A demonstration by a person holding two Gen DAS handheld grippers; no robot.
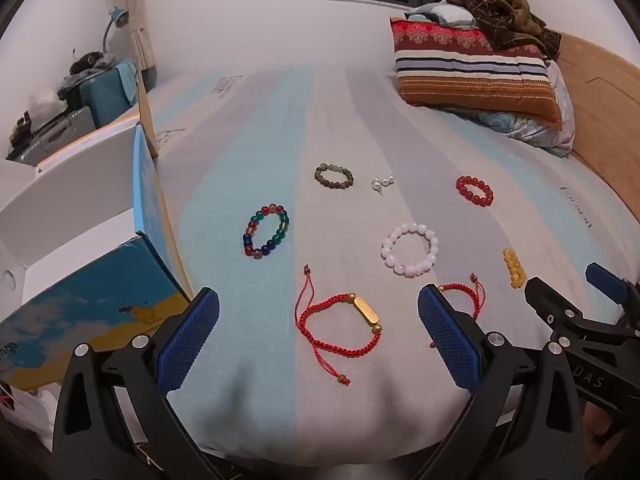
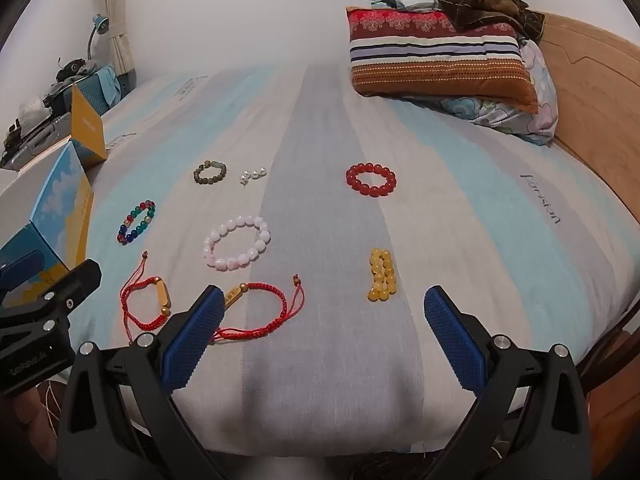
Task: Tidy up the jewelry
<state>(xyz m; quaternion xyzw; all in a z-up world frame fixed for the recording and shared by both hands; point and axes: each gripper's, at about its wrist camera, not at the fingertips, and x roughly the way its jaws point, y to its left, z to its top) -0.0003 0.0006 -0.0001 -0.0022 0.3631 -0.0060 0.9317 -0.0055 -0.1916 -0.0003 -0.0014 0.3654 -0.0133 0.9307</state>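
Several bracelets lie on the striped bed. A red cord bracelet with a gold bar (image 1: 344,322) (image 2: 150,304) lies between my open left gripper's (image 1: 318,316) fingers. A second red cord bracelet (image 2: 264,310) (image 1: 466,294) lies by the left finger of my open, empty right gripper (image 2: 324,312). Farther off lie a pink bead bracelet (image 1: 410,250) (image 2: 238,242), a multicoloured one (image 1: 266,235) (image 2: 137,222), a green-brown one (image 1: 334,176) (image 2: 209,172), a red bead one (image 1: 475,191) (image 2: 371,180), a yellow one (image 1: 513,268) (image 2: 382,275) and small silver earrings (image 1: 382,184) (image 2: 252,175).
An open white box with blue and yellow sides (image 1: 80,216) (image 2: 60,208) stands at the bed's left edge. Stacked pillows (image 1: 476,76) (image 2: 440,60) lie at the far right by a wooden headboard (image 2: 592,100). Clutter and a lamp (image 1: 116,20) stand beyond the box.
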